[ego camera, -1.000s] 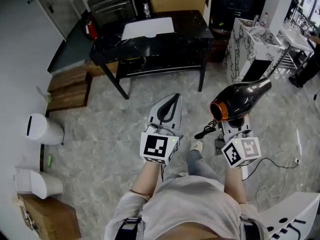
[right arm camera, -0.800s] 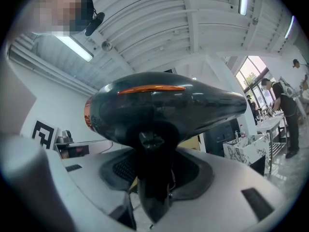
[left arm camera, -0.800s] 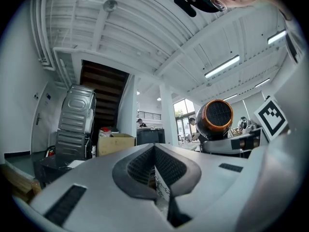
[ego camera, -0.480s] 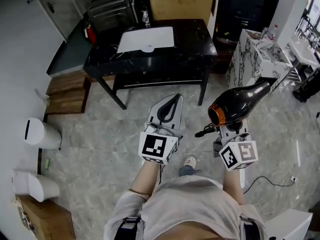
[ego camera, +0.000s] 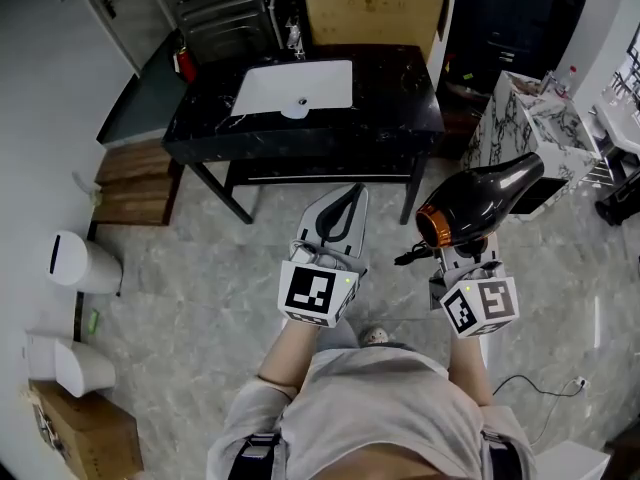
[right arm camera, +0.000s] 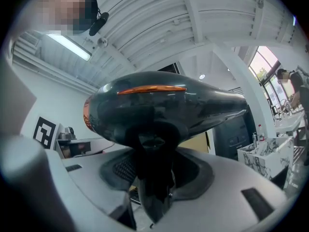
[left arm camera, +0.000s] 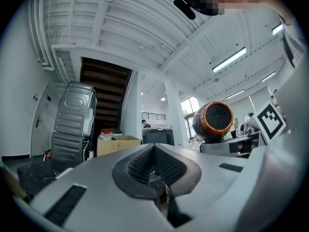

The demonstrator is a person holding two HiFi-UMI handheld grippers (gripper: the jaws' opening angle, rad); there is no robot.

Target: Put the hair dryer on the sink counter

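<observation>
Hair dryer (ego camera: 480,201) is clamped by its handle in my right gripper (ego camera: 468,252), short of the sink counter (ego camera: 400,93); left gripper (ego camera: 345,200) closed, empty.

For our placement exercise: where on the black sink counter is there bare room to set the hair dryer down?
Widest bare patch: the counter right of the white basin, bordered behind by the cardboard box. A narrower strip runs along the front edge, and a smaller patch lies left of the basin. Tightest behind the basin, by the faucet.
</observation>
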